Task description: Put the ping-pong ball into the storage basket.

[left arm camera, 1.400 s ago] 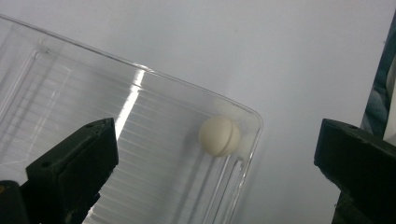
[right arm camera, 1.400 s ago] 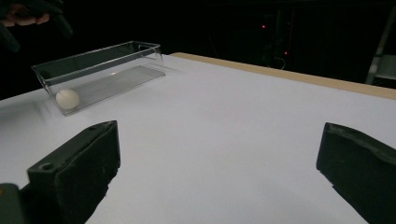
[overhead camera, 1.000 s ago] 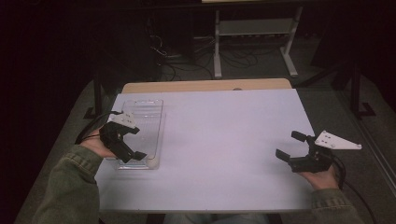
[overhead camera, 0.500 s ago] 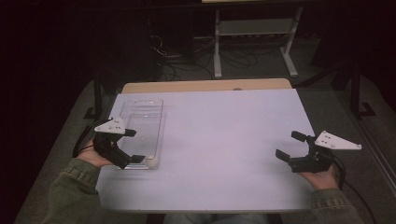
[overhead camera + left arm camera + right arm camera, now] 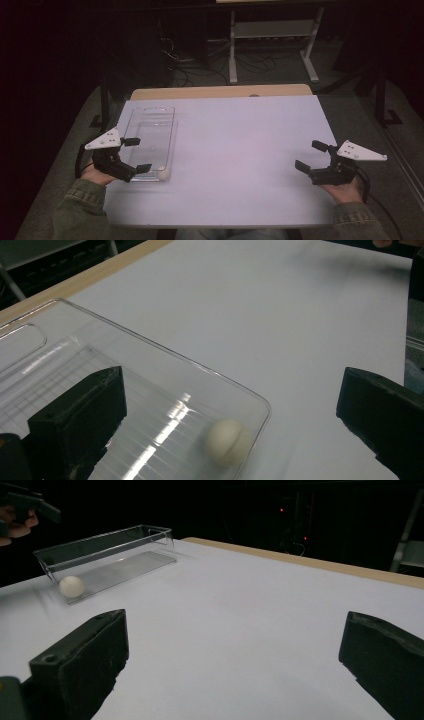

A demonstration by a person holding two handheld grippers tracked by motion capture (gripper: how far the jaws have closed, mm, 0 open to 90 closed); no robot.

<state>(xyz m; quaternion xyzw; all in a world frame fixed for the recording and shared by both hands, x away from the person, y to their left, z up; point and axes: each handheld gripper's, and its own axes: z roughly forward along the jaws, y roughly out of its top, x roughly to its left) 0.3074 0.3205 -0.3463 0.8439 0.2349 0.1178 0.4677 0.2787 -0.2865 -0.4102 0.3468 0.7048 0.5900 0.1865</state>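
Hovering with jaws spread wide and holding nothing, left gripper [image 5: 131,155] at the near end of a clear plastic tray [image 5: 150,131], probably about to reach for the ball [image 5: 229,441]. Small, round, matt off-white, with a faint seam; lying inside the tray, in its near corner, touching the wall. Next move, by judgement: lowering the jaws around it without pushing the light tray. Farther right, right gripper [image 5: 313,156] also wide open, empty, low over the white table [image 5: 240,150].
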